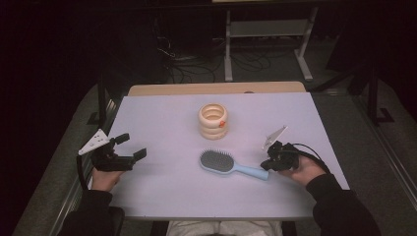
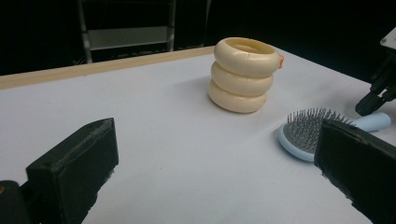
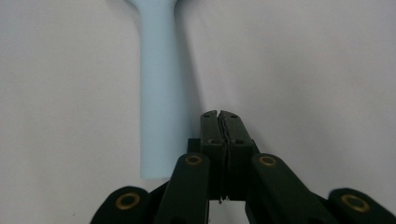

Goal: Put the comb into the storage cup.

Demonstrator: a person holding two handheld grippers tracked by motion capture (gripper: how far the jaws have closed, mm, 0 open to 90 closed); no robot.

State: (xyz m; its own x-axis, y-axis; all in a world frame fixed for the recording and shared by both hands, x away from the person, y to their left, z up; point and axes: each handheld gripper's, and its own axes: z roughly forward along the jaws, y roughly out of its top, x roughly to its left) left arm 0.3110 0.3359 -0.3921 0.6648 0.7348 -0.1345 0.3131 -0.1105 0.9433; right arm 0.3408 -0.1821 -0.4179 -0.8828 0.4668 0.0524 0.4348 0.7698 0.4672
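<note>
A light blue hairbrush (image 1: 231, 165) with grey bristles lies flat near the table's middle, handle pointing right. My right gripper (image 1: 268, 164) rests at the handle's end with its jaws pressed together and nothing between them. In the right gripper view the blue handle (image 3: 157, 88) lies just left of the shut right gripper (image 3: 218, 115). My left gripper (image 1: 134, 146) stands open at the table's left side, empty, aimed toward the brush (image 2: 308, 133). A cream holder of stacked rings (image 1: 213, 121) stands upright behind the brush, and the left gripper view shows that holder (image 2: 243, 77) too.
The white table (image 1: 162, 123) has a wooden strip (image 1: 216, 88) along its far edge. Beyond it, on the dark floor, stand a metal frame (image 1: 268, 39) and loose cables (image 1: 192, 64).
</note>
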